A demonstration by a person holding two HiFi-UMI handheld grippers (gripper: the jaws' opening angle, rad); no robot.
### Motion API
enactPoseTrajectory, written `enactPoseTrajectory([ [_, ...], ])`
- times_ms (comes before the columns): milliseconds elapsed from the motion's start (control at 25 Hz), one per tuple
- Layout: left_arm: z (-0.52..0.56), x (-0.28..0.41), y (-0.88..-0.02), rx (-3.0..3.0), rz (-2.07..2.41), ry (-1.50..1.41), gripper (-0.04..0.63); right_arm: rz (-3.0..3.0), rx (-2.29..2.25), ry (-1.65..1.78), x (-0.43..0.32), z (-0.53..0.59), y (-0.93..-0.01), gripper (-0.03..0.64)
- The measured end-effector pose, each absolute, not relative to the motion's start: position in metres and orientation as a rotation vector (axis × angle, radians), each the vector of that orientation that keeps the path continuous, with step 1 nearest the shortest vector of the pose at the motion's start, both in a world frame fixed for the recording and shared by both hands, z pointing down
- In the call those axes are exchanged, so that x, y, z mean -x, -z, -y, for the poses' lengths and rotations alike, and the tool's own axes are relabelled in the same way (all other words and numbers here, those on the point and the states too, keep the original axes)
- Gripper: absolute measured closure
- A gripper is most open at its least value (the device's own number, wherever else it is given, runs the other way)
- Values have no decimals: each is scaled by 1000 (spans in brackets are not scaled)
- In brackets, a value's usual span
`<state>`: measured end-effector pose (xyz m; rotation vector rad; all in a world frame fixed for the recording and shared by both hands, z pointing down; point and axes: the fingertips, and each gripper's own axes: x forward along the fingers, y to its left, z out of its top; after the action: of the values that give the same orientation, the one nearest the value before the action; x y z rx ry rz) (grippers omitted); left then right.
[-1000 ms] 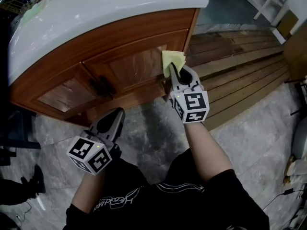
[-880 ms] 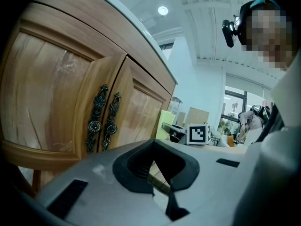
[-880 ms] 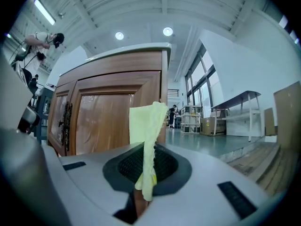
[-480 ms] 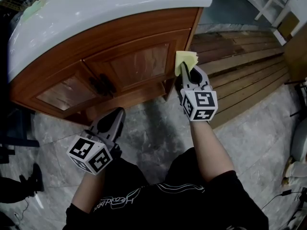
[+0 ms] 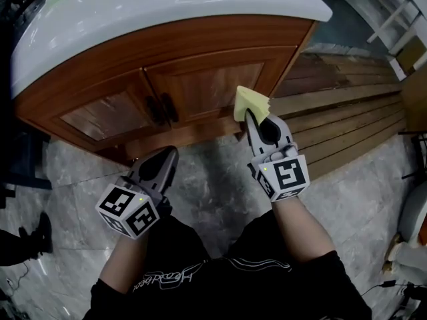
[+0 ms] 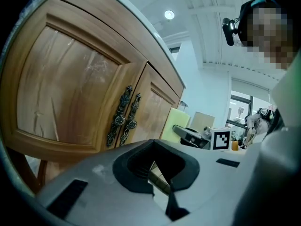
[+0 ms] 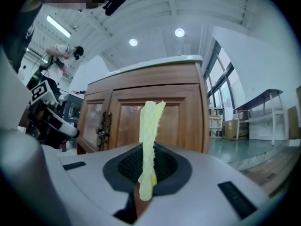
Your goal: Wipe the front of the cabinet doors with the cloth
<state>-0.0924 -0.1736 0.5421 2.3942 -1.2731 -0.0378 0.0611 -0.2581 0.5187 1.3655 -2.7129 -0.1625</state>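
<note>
The right tool (image 5: 252, 115) clamps the yellow cloth (image 5: 248, 100) by one edge, near the lower right corner of the right cabinet door (image 5: 207, 89). The left tool (image 5: 165, 159) hangs closed and empty (below the handles (image 5: 162, 109)). Risk: hard rubbing may drag the cloth free, so the bare jaws scrape the wood.

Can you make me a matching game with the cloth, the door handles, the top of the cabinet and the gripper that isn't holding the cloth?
Things:
1. cloth
2. left gripper
3. handles
4. countertop

Descriptions:
A. white, lying on top of the cabinet
B. yellow, pinched by the right gripper
C. dark metal, in the middle of the cabinet front
D. shut, holding nothing, low down by the floor

Pairs: 1-B, 2-D, 3-C, 4-A
</note>
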Motion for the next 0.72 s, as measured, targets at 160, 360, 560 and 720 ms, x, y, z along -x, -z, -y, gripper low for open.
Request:
enactPoseTrajectory([
  [160, 172, 104, -545, -2365, 1294, 57, 589, 2794, -1167, 153, -11, 233, -526, 575],
  [360, 169, 121, -550, -2347, 1319, 79, 589, 2832, -979, 167, 39, 208, -541, 575],
  [560, 168, 136, -557, -2296, 1360, 116, 589, 2812, -863, 157, 73, 199, -570, 575],
  [720, 163, 146, -564, -2258, 1386, 122, 589, 2806, -859, 111, 97, 202, -583, 575],
])
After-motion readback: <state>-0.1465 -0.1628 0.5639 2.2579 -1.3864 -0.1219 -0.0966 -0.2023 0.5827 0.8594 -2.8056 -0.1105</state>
